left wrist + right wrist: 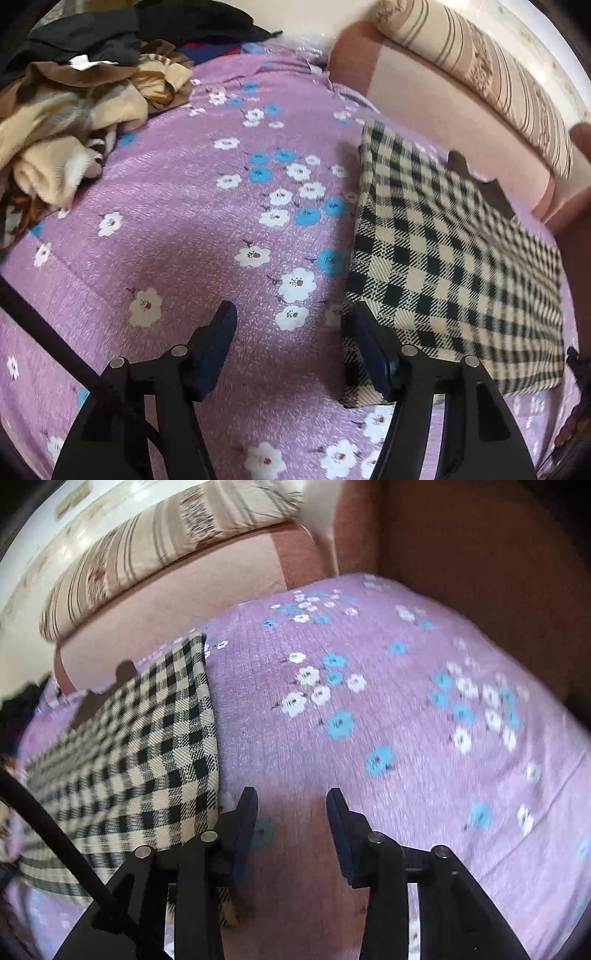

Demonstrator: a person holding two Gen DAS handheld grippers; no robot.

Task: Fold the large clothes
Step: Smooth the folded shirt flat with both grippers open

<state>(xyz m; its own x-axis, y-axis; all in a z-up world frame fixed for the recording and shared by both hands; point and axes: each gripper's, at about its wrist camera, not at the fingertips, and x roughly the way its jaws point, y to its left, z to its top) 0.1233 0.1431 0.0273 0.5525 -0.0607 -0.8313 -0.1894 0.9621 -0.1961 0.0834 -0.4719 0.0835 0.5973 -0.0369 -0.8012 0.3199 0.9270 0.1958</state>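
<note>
A folded black-and-cream checked garment (pixel 454 258) lies flat on the purple flowered bedspread (pixel 192 206). My left gripper (pixel 291 317) hangs over the bedspread at the garment's near-left corner, jaws apart with only bedspread between them; its right finger (pixel 369 343) overlaps the garment's edge. In the right wrist view the same checked garment (pixel 140 738) sits to the left. My right gripper (pixel 291 801) stands open over bare bedspread (pixel 388 709) just right of the garment, nothing between its pads. A dark brown piece (pixel 480 184) shows at the garment's far edge.
A heap of unfolded clothes (pixel 74 110), beige, brown and black, lies at the bed's far left. A striped bolster (pixel 491 81) rests on a pink sofa back (pixel 424 99) beyond the bed. A brown upholstered panel (pixel 480 572) borders the bed on the right.
</note>
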